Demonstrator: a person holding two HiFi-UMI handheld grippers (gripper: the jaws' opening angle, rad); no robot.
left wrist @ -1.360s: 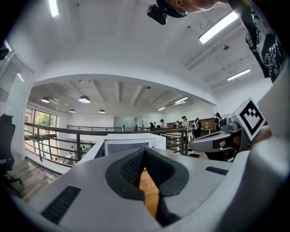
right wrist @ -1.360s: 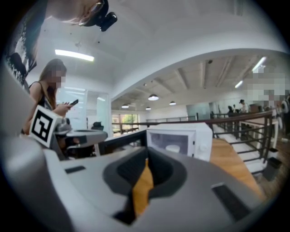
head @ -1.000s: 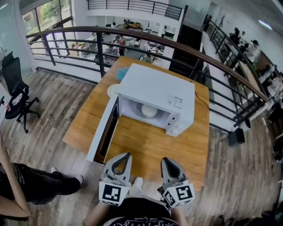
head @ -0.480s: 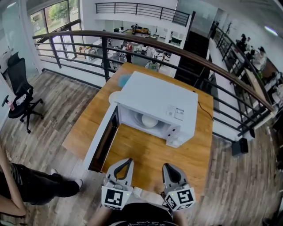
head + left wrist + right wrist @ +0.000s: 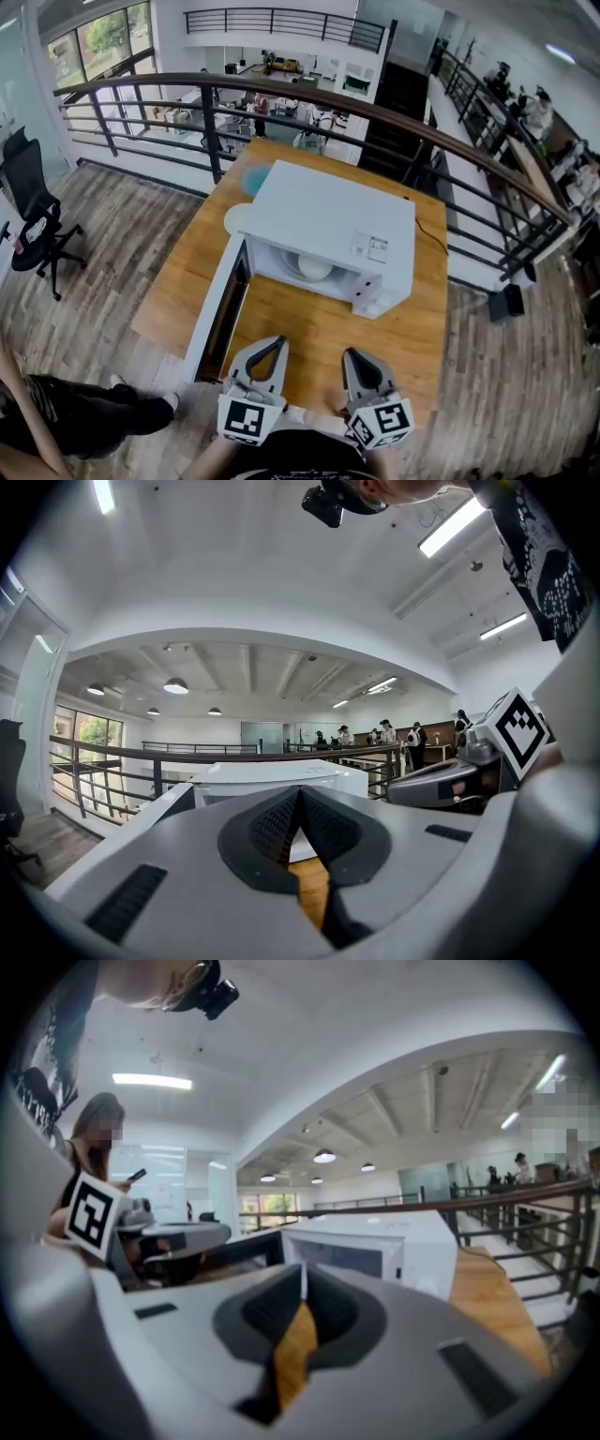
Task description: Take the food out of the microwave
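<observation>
**A:** Where's the food?

**B:** Inside the boxy white microwave oven (image 5: 328, 220). It's a pale, rounded dish (image 5: 314, 267) on the cavity floor, just behind the open front. I can't make out what's in it.

**A:** And the door?

**B:** The white microwave door with its dark window (image 5: 220, 309) is swung open at the microwave's left. It juts towards the person along the edge of the light-brown wooden table (image 5: 394, 347).

**A:** The 2 grippers?

**B:** Both are in front of the microwave, over the table's near edge, well apart from the dish. The grey left gripper (image 5: 272, 345) has its jaws pressed together with nothing in them. The grey right gripper (image 5: 354, 358) is the same, closed and empty. They sit side by side, each with its marker cube towards the person.

**A:** Anything between them and the dish?

**B:** Only bare tabletop in front of the microwave. The open door runs along the left gripper's side but doesn't cross the opening.

**A:** What else is about?

**B:** A round white plate (image 5: 234, 218) sits at the microwave's back-left corner, partly hidden by it. Behind that is a teal object (image 5: 255, 178), too blurred to name. A thin black cable (image 5: 433, 234) lies on the table to the microwave's right. A dark metal railing (image 5: 205, 112) curves behind the microwave. Out to the left on the plank floor are a black wheeled office chair (image 5: 28, 202) and someone's legs in dark trousers (image 5: 94, 412).
</observation>
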